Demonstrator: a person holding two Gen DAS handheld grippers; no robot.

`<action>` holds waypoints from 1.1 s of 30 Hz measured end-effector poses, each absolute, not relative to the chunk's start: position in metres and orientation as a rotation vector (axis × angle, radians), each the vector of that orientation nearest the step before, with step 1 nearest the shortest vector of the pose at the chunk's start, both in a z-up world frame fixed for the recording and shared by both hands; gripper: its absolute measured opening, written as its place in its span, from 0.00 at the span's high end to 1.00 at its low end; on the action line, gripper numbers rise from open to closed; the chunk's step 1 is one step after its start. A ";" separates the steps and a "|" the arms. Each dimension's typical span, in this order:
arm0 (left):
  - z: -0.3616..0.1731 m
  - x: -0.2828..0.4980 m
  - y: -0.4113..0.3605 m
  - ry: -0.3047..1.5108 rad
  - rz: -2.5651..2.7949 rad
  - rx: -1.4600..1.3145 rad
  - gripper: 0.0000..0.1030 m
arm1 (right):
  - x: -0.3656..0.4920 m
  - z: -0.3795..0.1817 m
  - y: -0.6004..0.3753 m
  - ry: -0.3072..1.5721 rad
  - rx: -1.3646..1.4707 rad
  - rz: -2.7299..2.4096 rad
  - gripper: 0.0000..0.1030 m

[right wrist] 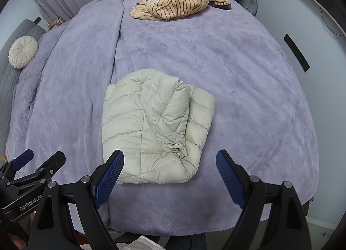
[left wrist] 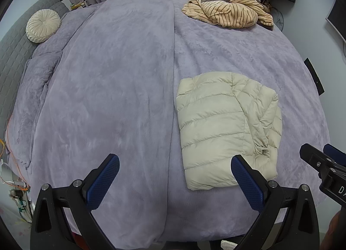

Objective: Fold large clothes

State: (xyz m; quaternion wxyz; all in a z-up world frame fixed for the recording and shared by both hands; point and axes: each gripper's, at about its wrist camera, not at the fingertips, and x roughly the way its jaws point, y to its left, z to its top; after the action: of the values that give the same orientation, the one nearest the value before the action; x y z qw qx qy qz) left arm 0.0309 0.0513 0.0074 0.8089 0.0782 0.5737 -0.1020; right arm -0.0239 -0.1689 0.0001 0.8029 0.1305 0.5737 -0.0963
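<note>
Both tools (left wrist: 175, 163) (right wrist: 169, 159) agape above folded jacket's (right wrist: 155, 129) near edge, bedspread (right wrist: 248, 98) around.

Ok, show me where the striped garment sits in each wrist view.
Left wrist: striped garment at top right, far edge of the bed.
Right wrist: striped garment at top centre.
Shared landmark: the folded puffer jacket, nearer the cameras than the striped garment.
</note>
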 end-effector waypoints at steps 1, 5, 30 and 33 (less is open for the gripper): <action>0.007 0.031 0.051 1.227 -0.218 0.167 0.00 | -0.025 0.000 -0.168 1.229 0.282 -0.207 0.14; 0.008 0.030 0.051 1.228 -0.216 0.168 0.00 | -0.025 0.000 -0.168 1.229 0.282 -0.207 0.14; 0.008 0.027 0.052 1.231 -0.215 0.166 0.00 | -0.024 -0.001 -0.171 1.231 0.280 -0.207 0.14; 0.008 0.027 0.052 1.230 -0.216 0.167 0.00 | -0.025 -0.001 -0.170 1.231 0.281 -0.208 0.14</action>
State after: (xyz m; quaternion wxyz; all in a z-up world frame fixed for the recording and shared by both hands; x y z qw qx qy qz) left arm 0.0274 0.0517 0.0081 0.8079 0.0781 0.5753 -0.1009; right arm -0.0254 -0.1702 -0.0011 0.8021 0.1310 0.5744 -0.0973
